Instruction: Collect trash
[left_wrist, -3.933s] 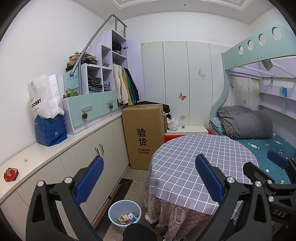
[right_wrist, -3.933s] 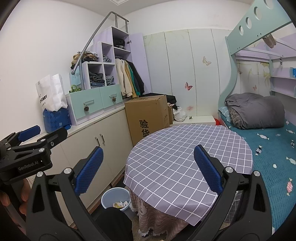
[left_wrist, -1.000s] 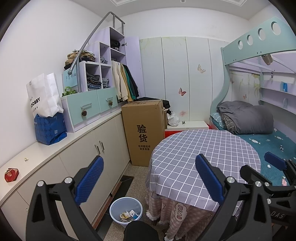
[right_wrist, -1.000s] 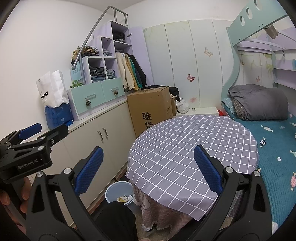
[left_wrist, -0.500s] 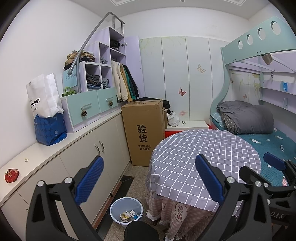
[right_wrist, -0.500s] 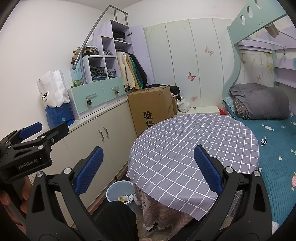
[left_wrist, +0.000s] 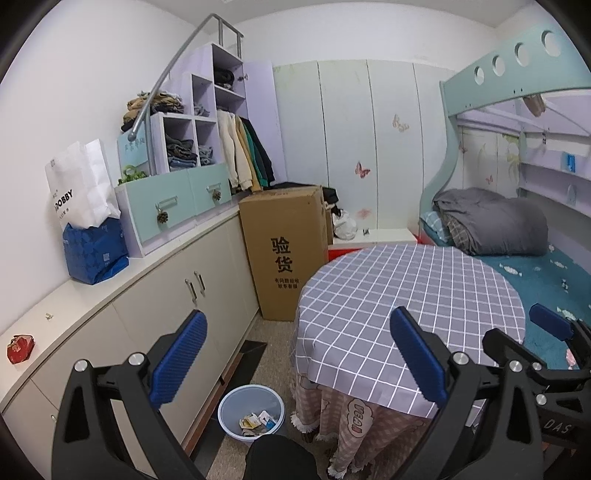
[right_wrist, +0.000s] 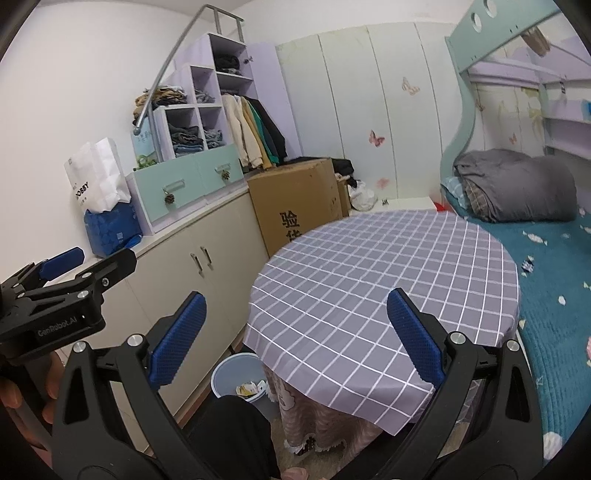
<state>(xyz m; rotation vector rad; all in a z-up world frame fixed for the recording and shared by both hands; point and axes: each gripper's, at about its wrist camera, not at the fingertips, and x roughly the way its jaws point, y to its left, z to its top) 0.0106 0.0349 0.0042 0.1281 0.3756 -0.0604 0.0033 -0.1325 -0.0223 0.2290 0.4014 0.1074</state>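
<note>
A pale blue bin (left_wrist: 251, 412) with several bits of paper trash inside stands on the floor between the cabinets and the round table; it also shows in the right wrist view (right_wrist: 238, 376). A small red wrapper (left_wrist: 20, 348) lies on the counter at far left. My left gripper (left_wrist: 297, 360) is open and empty, held above the bin and the table edge. My right gripper (right_wrist: 295, 338) is open and empty over the table's near edge. The left gripper also shows at the left of the right wrist view (right_wrist: 66, 284).
A round table (left_wrist: 406, 295) with a grey checked cloth fills the middle. White cabinets (left_wrist: 166, 306) run along the left wall, bearing a blue bag (left_wrist: 96, 251) and a white bag. A cardboard box (left_wrist: 284, 251) stands behind. A bunk bed (left_wrist: 535, 266) is at right.
Both views have shifted only slightly; the right gripper has edged a little nearer the table and bin. Both grippers stay open and empty.
</note>
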